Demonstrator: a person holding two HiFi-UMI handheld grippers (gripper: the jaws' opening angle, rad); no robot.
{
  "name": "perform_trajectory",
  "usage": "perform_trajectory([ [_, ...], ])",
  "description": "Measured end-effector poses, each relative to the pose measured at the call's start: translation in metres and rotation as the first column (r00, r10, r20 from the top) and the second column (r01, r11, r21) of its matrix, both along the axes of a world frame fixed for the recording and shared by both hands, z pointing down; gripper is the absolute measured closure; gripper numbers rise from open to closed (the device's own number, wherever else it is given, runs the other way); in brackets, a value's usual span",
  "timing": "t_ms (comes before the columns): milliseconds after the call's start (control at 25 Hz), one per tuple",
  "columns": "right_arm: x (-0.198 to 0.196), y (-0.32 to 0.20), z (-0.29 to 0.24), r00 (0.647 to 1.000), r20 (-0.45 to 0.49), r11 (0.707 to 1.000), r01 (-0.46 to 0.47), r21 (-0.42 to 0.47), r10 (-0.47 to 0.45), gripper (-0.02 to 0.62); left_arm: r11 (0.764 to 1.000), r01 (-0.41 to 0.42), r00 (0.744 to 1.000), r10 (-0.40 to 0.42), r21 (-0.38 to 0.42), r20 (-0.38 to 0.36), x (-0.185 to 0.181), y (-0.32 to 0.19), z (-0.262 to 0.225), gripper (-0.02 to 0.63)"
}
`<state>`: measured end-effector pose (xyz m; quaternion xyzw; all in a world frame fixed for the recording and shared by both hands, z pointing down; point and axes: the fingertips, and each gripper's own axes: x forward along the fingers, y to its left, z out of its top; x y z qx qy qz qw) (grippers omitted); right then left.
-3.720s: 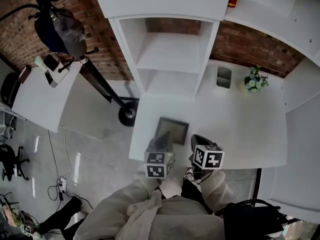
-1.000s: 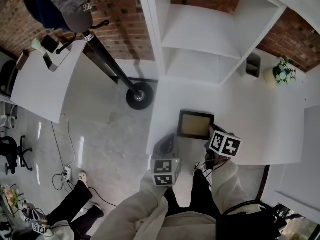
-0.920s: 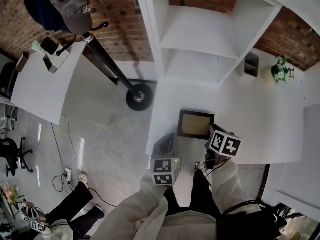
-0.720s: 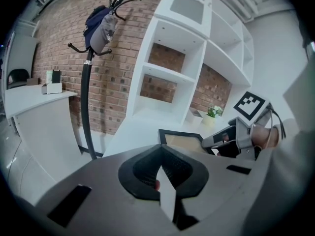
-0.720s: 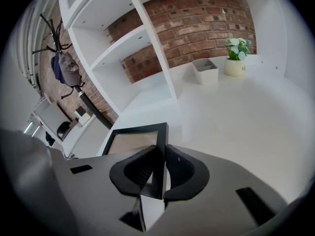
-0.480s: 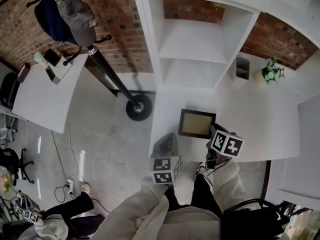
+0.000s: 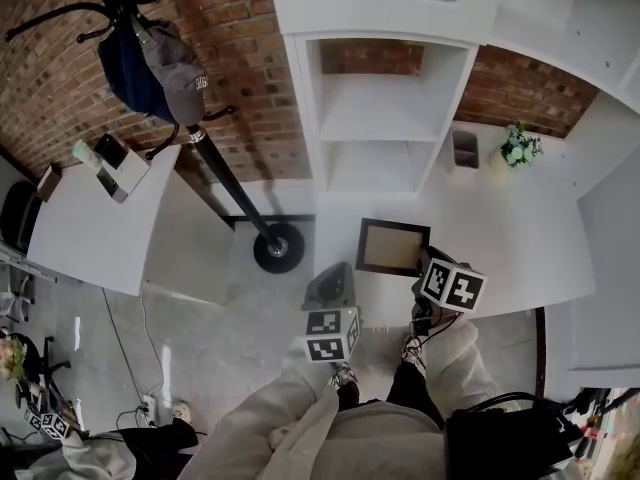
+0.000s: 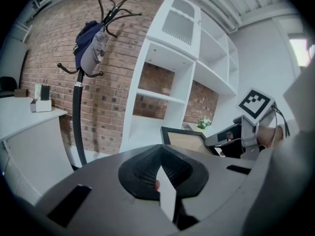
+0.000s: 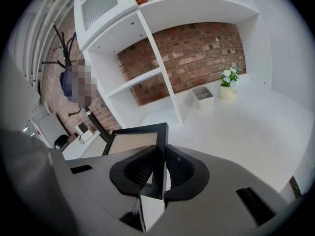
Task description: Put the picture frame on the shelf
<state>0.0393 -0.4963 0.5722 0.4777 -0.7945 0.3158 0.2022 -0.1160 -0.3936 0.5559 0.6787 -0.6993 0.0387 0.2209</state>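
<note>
Right claw [image 9: 159, 175] clamps picture frame [image 9: 132, 143] edge; cap [image 7: 184, 61] lettering illegible.

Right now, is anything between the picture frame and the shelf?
No. The head view shows only bare white desk between the picture frame, held in the right gripper, and the shelf.

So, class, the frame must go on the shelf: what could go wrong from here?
1. The right gripper pinches the picture frame only at one edge, so it could pivot or slip out.
2. The shelf bays sit between upright walls; a frame corner might catch one going in.
</note>
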Motion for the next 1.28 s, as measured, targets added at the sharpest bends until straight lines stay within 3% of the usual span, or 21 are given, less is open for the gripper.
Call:
perform_trajectory([
  [400, -0.004, 0.022, -0.026, 0.997, 0.017, 0.996, -0.071, 0.051, 0.07, 0.52, 0.997, -0.064, 0.998, 0.062, 0.041, 0.027, -0.016, 0.008, -0.023, 0.598],
  [720, 0.002, 0.016, -0.033, 0.998, 0.0, 0.995, -0.069, 0.072, 0.069, 0.52, 0.996, -0.078, 0.997, 0.076, 0.052, 0.023, -0.01, -0.003, -0.026, 0.598],
  [1000, -0.005, -0.013, -0.045, 0.998, 0.02, 0.995, -0.053, 0.082, 0.052, 0.52, 0.995, -0.084, 0.996, 0.083, 0.048, 0.038, -0.003, -0.023, -0.034, 0.598],
  [1280, -0.032, -0.05, -0.079, 0.998, 0.057, 0.989, -0.023, 0.146, 0.014, 0.52, 0.995, -0.048, 0.997, 0.042, 0.084, 0.068, -0.026, -0.046, -0.057, 0.598],
])
